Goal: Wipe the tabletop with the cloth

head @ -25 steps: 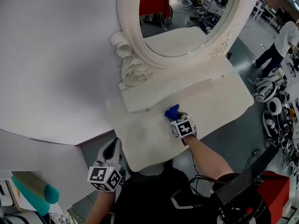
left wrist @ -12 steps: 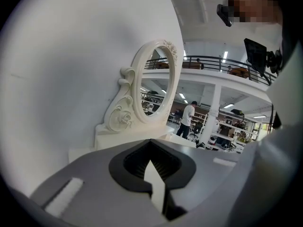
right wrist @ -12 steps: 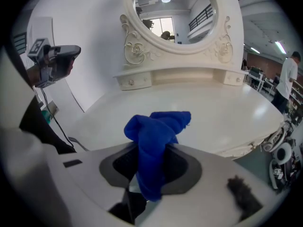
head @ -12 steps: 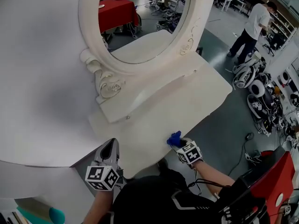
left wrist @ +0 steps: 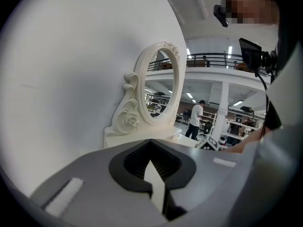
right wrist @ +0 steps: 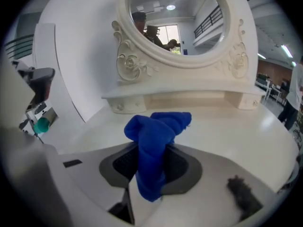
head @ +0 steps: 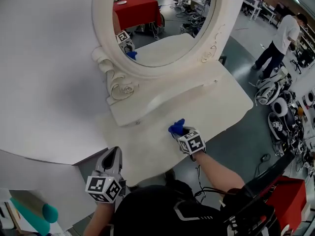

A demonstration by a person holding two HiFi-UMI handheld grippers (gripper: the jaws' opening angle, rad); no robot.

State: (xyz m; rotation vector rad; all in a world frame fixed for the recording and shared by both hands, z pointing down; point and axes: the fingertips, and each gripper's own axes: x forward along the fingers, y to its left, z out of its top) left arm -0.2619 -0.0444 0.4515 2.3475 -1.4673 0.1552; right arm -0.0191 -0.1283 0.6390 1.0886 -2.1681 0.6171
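Left claw (left wrist: 152, 161): jaws closed together, nothing between them. In the head view it (head: 113, 152) hangs off the near left corner of the tabletop (head: 147, 149), close to the person's torso, pointing toward the white wall panel (head: 44, 73).

Right claw (head: 180, 132): clenched on the blue cloth (right wrist: 154, 136). A bunched wad of cloth stands up out of the jaws and a tail hangs down between them. In the head view the cloth (head: 176, 127) sits over the middle of the tabletop, near the front edge of the raised shelf (head: 162, 100). Whether the cloth touches the surface cannot be told.

Tabletop: white, curved front edge, bare to the right of the claw (right wrist: 227, 136).

Behind the shelf: an oval mirror (head: 162, 21) in a cream scrolled frame stands upright. Its glass reflects a marker cube and a bit of blue cloth at lower left.

Far right, well beyond the tabletop: a person in a white shirt (head: 284, 33) stands on the grey floor.
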